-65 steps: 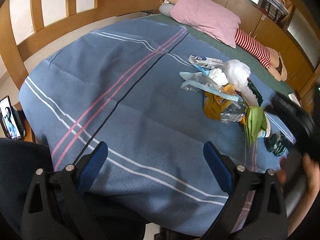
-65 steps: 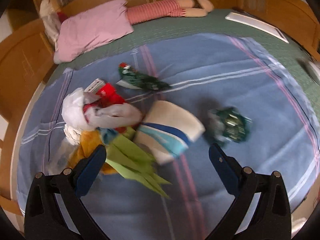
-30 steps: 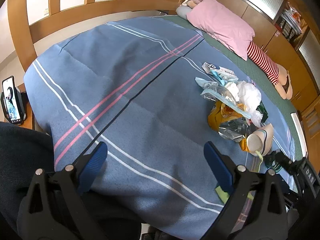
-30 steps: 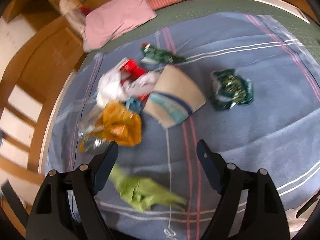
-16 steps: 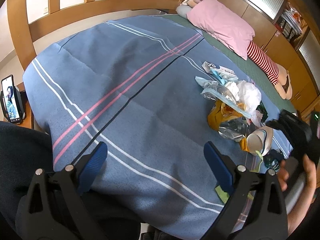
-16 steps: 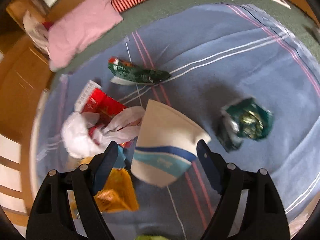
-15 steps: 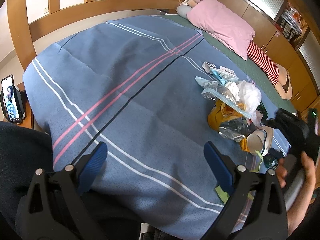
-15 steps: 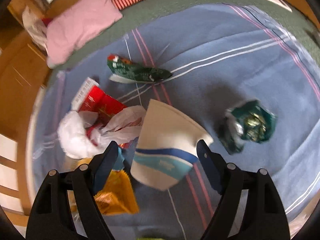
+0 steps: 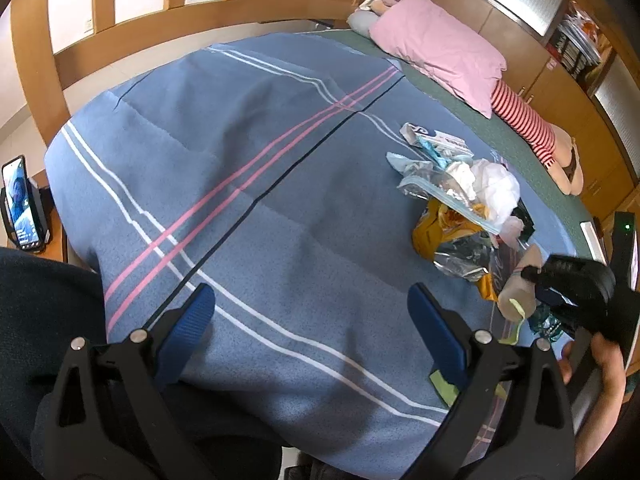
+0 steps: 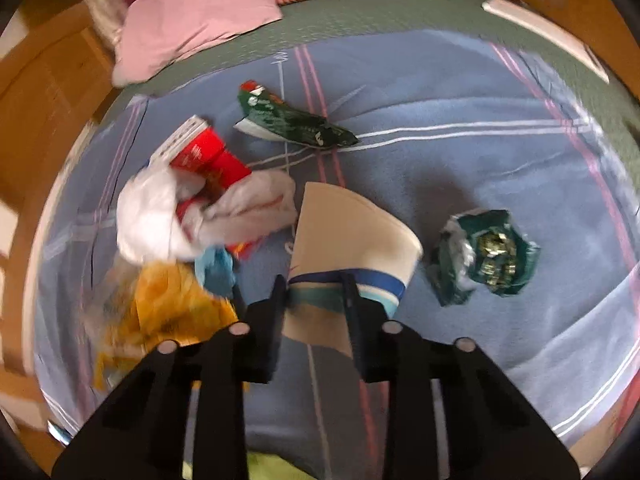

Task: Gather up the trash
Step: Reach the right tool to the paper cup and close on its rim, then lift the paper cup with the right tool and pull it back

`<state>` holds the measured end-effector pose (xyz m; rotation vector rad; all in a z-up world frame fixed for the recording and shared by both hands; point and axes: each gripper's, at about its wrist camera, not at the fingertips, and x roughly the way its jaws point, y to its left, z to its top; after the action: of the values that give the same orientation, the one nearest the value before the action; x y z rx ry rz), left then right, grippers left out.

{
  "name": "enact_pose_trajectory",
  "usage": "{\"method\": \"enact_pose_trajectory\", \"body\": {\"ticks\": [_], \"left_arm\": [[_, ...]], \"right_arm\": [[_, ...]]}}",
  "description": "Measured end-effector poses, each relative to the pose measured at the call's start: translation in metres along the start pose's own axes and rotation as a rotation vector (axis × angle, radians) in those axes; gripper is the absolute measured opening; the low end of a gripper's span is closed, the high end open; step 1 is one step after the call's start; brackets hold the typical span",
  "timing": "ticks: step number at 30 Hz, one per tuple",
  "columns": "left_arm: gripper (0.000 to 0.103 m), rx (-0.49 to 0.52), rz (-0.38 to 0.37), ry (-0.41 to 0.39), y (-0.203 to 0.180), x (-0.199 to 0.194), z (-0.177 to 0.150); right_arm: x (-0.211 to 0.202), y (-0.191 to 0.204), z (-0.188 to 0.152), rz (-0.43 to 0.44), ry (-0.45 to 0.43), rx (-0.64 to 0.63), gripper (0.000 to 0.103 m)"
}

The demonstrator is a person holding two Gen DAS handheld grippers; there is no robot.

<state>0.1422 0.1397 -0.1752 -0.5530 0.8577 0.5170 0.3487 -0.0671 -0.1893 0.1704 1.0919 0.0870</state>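
While its jaws have just been closing, the right gripper (image 10: 314, 294) pinches the paper cup (image 10: 348, 246) by its rim on the blanket (image 10: 460, 160); the rim is hidden. Well apart from the cup, the left gripper (image 9: 310, 314) hangs with jaws apart, nothing between.

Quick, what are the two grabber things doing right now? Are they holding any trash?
Left gripper: open, holding nothing, over the blue blanket.
Right gripper: jaws just closed, pinching the flattened paper cup.
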Motion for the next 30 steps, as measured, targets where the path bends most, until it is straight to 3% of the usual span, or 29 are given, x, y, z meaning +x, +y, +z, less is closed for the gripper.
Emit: {"method": "enact_pose_trajectory", "body": {"ticks": [8, 10, 11, 15, 18, 22, 25, 27, 30], "left_arm": [[0.096, 0.037, -0.015, -0.015, -0.005, -0.003, 0.000], [0.096, 0.040, -0.018, -0.013, -0.006, -0.002, 0.000], [0.096, 0.044, -0.019, -0.011, -0.006, -0.002, 0.000], [0.096, 0.057, -0.018, -0.002, -0.009, -0.001, -0.001], [0.096, 0.066, -0.014, -0.003, -0.010, 0.000, -0.002], [0.096, 0.067, -0.011, -0.005, -0.011, 0.000, -0.003], [0.096, 0.053, -0.016, 0.008, -0.009, 0.002, -0.002], [0.096, 0.037, -0.016, 0.014, -0.007, 0.003, -0.002], [0.096, 0.012, -0.019, 0.024, -0.004, 0.005, -0.001]], "right_arm": [[-0.047, -0.028, -0.036, 0.128, -0.006, -0.014, 0.021], [-0.061, -0.035, -0.045, 0.107, -0.015, -0.042, 0.020], [-0.068, -0.038, -0.050, 0.073, -0.023, -0.072, 0.012], [-0.078, -0.045, -0.064, -0.051, -0.014, -0.156, 0.011], [-0.073, -0.056, -0.074, -0.024, 0.022, -0.151, 0.011], [-0.073, -0.071, -0.078, 0.055, 0.024, -0.045, 0.014], [-0.068, -0.074, -0.075, 0.086, 0.037, 0.014, 0.031], [-0.063, -0.074, -0.072, 0.119, 0.041, 0.062, 0.062], [-0.046, -0.071, -0.063, 0.184, 0.038, 0.132, 0.069]]}}
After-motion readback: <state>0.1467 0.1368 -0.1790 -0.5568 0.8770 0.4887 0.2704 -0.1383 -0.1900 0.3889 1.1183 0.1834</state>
